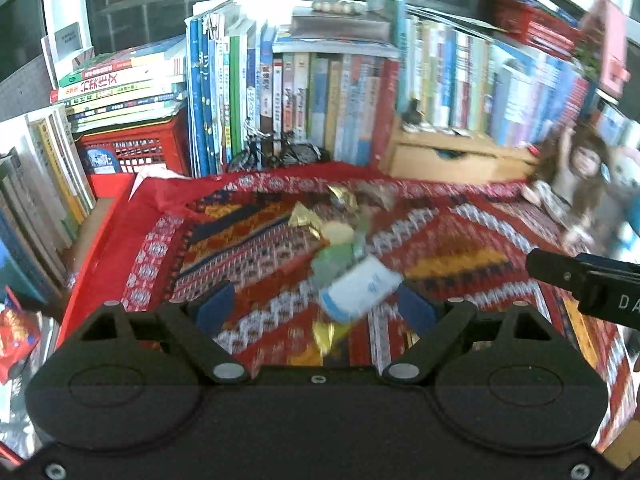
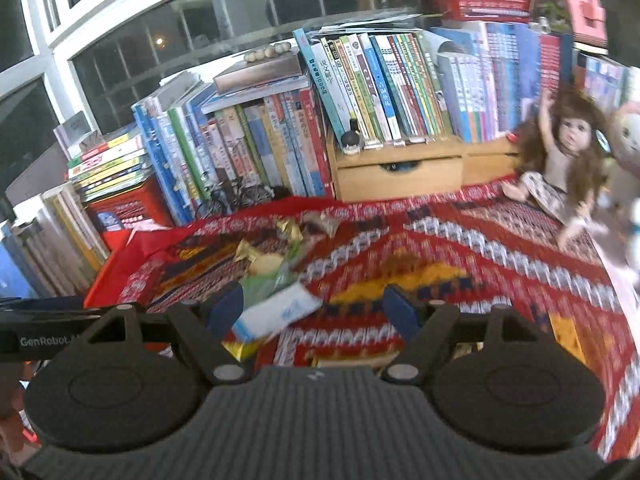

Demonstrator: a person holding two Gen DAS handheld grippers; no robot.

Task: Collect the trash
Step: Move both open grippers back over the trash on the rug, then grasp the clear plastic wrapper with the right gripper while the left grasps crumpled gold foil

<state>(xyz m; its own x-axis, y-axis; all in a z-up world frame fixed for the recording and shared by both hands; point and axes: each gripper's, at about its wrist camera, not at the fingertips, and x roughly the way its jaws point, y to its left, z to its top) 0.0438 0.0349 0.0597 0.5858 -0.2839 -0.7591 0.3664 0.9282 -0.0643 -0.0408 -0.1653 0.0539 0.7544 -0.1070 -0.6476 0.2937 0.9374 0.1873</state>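
Left gripper [image 1: 316, 306], seen from its own wrist camera, has its two blue-padded jaws spread wide with nothing clamped between them. It hangs above a red patterned cloth [image 1: 460, 240] spread over the table. Between the jaws in the picture, though lying on the cloth beyond them and untouched by either pad, is a white packet with blue print [image 1: 360, 290]. A trail of litter runs away from it: a green wrapper [image 1: 334, 258], a pale round piece [image 1: 338, 232] and gold foil wrappers [image 1: 306, 216] further back, with another gold scrap [image 1: 326, 336] nearer the camera. Rows of books [image 1: 320, 96] stand along the far edge, a red crate [image 1: 136, 148] sits at the left, a wooden drawer box [image 1: 452, 156] at the right, and a doll [image 1: 576, 176] beyond it. The black body of the other tool pokes in at the right edge.

Right gripper [image 2: 314, 308], in its own camera, is likewise wide open and empty above the cloth [image 2: 480, 240]. The white packet [image 2: 276, 314] lies just beside its left blue pad; blur hides whether they touch. The green wrapper [image 2: 264, 280] and gold foil wrappers [image 2: 248, 254] lie behind it toward the books [image 2: 360, 92]. The wooden drawer box [image 2: 396, 172] sits centre back and the doll [image 2: 568, 164] sits on the cloth at the right.
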